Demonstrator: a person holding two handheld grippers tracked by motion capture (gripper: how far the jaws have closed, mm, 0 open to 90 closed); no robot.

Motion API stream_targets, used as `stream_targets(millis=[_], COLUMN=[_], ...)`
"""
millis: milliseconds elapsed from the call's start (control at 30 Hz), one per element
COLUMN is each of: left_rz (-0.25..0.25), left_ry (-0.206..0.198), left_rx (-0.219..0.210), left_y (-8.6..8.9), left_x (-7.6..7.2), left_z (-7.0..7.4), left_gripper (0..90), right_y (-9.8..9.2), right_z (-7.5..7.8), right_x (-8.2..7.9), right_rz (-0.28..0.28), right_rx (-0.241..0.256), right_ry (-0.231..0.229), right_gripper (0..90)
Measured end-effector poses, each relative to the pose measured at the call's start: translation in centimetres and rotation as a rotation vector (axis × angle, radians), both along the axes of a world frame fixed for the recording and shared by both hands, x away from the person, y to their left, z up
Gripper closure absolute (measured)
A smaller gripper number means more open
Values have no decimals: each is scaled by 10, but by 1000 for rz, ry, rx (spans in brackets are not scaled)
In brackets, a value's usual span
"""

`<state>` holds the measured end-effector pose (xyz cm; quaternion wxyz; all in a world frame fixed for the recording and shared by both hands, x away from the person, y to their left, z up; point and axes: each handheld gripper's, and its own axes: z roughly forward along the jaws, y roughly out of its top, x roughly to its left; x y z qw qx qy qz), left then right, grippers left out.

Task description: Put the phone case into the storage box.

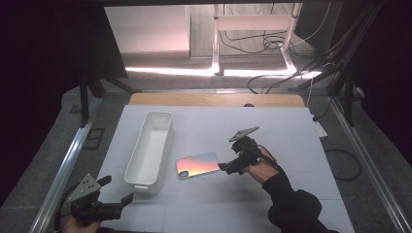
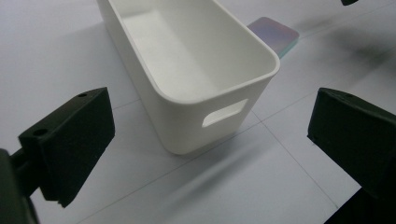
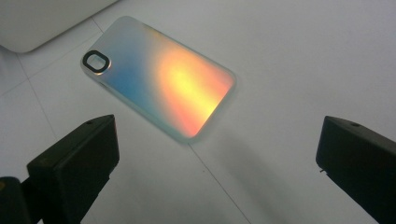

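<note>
the phone case [image 3: 156,77] lies flat just ahead of the right gripper [image 3: 217,163], its jaws wide apart and empty.

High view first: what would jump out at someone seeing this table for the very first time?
Most striking is the iridescent phone case, glowing orange and blue as it lies flat near the middle of the white table. The right gripper sits at its right end with jaws wide apart, not touching it. Left of the case stands a long white bin, and the left gripper hangs open just before the bin's near end.
</note>
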<state>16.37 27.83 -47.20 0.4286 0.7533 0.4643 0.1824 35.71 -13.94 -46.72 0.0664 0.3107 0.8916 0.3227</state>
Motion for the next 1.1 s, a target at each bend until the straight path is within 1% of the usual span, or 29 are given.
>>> stream_targets(millis=[133,300,533,633,667,700,733,800,833,967,1067,1100], left_rz=[-1,-2,-3,-2,-3,-2,-2,-2,-2,-2,-2,-2], left_ry=[0,0,0,0,1,1,1,1,1,0,0,0], left_rx=[-2,-2,-1,0,-1,-1,-1,-1,-1,-1,-1,-1], left_y=[0,0,0,0,0,0,0,0,0,0,1,0], left_x=[0,0,0,0,0,0,0,0,0,0,0,0], left_z=[0,0,0,0,0,0,0,0,0,0,0,0], left_gripper=[14,14,14,14,14,13,14,14,14,14,13,14], right_y=[10,18,26,29,30,35,35,39,45,51,55,57], right_z=[-3,-7,-12,-13,-13,-13,-13,-13,-13,-15,-17,-18], right_x=[4,6,10,11,12,14,14,16,17,19,22,23], right_rz=[4,2,-10,-6,-7,-8,-8,0,9,14,20,24], right_rx=[-23,-37,-41,-40,-44,-66,-66,-69,-70,-72,-82,-89], right_ry=[-6,-9,3,8,10,7,7,12,14,19,21,21], right_gripper=[0,0,0,0,0,0,0,0,0,0,0,16])
